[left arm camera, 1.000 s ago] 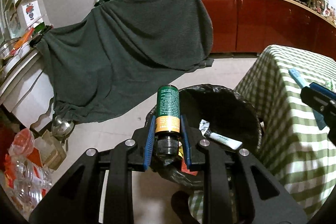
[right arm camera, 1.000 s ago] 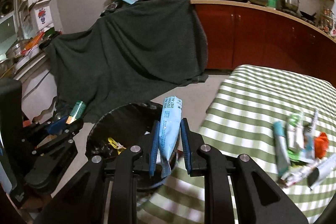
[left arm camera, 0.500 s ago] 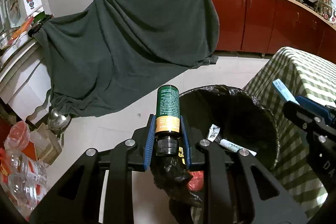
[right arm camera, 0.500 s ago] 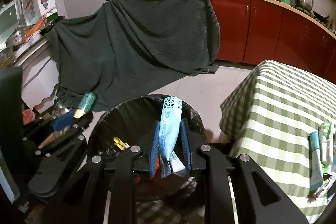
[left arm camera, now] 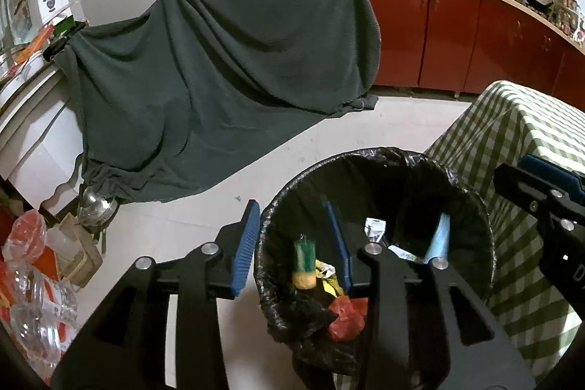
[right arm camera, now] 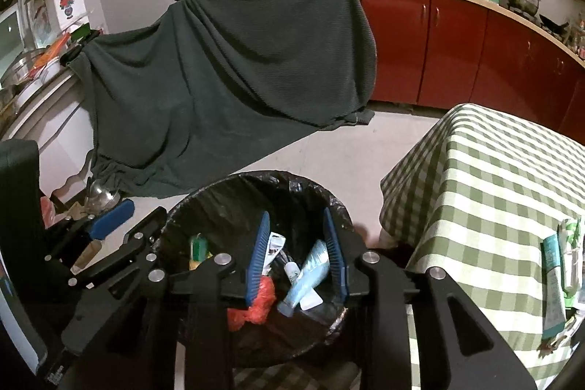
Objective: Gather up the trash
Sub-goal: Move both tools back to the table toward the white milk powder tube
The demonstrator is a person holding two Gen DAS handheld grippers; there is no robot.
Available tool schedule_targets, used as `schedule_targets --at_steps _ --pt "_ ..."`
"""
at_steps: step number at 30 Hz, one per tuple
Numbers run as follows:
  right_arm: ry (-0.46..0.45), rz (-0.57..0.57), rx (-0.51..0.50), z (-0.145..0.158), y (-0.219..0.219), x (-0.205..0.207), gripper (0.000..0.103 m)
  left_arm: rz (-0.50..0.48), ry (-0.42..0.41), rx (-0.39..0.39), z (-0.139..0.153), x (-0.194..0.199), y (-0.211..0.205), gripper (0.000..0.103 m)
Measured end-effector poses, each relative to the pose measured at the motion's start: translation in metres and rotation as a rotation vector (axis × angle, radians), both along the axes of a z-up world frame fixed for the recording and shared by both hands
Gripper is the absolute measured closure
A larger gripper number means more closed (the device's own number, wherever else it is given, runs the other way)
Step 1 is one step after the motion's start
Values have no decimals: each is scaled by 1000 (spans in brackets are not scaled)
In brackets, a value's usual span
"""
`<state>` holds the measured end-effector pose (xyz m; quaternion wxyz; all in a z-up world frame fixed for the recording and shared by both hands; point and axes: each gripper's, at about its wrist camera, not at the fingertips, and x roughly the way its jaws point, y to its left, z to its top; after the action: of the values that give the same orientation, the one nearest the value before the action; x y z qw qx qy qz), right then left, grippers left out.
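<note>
Both drops made since a second ago: we held a green bottle (left arm camera: pixel 304 255) in the left hand-held gripper (left arm camera: pixel 292 243) and a blue packet (right arm camera: pixel 306 267) in the right hand-held gripper (right arm camera: pixel 297 253); now both lie loose inside the bin (left arm camera: pixel 471 203), jaws spreading with nothing pinched. Two pieces fewer to collect. More trash (right arm camera: pixel 561 275) waits on the worktop (right arm camera: pixel 482 178) right of the bin. Bin bottom dark; lower litter hard to identify; worktop pile cut off.
</note>
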<state>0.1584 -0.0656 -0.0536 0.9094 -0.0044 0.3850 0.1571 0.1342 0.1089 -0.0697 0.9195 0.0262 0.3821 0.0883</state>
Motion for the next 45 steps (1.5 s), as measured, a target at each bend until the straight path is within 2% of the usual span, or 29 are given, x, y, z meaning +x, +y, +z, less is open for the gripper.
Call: schedule_targets --at_steps 10,17,28,35,43,45 --pt "-45 -43 17 18 -29 -15 69 -23 -28 -21 18 -13 -14 59" --pt "-68 -143 2 24 -86 -38 68 -78 -35 -46 27 -24 -45 57" --pt "-57 -360 -31 16 -186 -69 66 -191 -16 -85 29 -38 -114 54" --pt "-60 -475 -39 14 -231 -85 66 -242 -23 -84 35 -44 -144 54" --pt "-61 -577 -70 9 -258 -81 48 -279 -15 -84 34 -47 -166 53" --pt "-40 -587 -77 4 -263 -75 46 -284 -16 -85 34 -48 -170 53"
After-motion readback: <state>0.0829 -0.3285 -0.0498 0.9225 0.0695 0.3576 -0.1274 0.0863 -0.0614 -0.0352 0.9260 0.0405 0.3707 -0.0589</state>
